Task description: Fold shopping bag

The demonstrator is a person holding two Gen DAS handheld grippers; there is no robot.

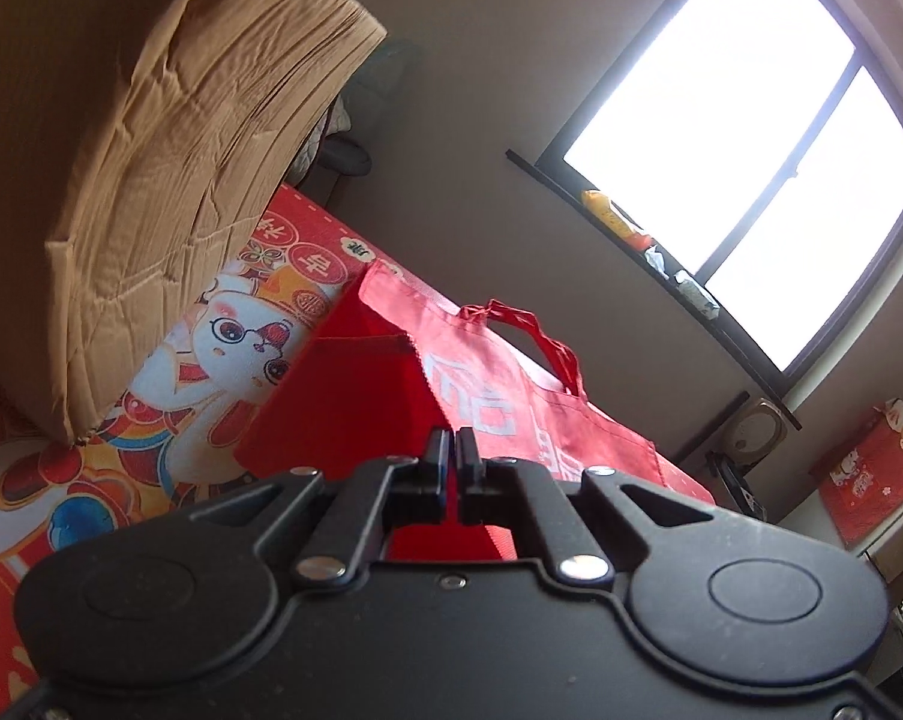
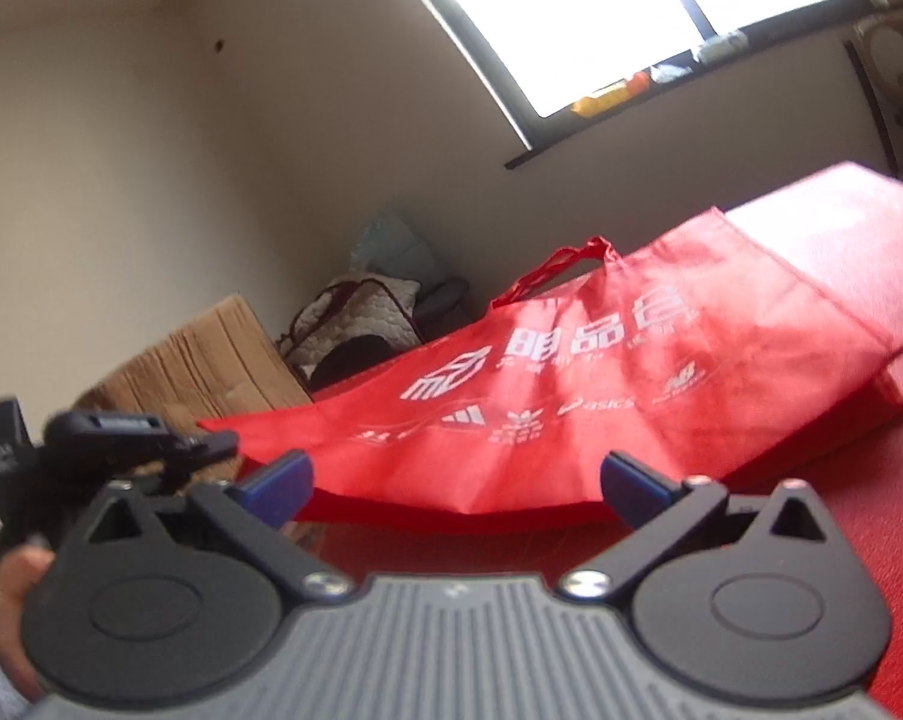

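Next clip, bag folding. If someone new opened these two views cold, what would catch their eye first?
Most likely the red shopping bag with white logos, lying across the red table, one corner pinched and lifted by the shut left gripper. The open right gripper frames it from in front. After that, the glaring window on the far wall and the creased cardboard box to the left.

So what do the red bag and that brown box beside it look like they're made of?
The red bag looks like non-woven fabric, matte, with a faint fibrous mottling where light comes through, printed white logos and a pinked edge. The brown box looks like plain corrugated cardboard, dull, creased and ribbed along its surface.
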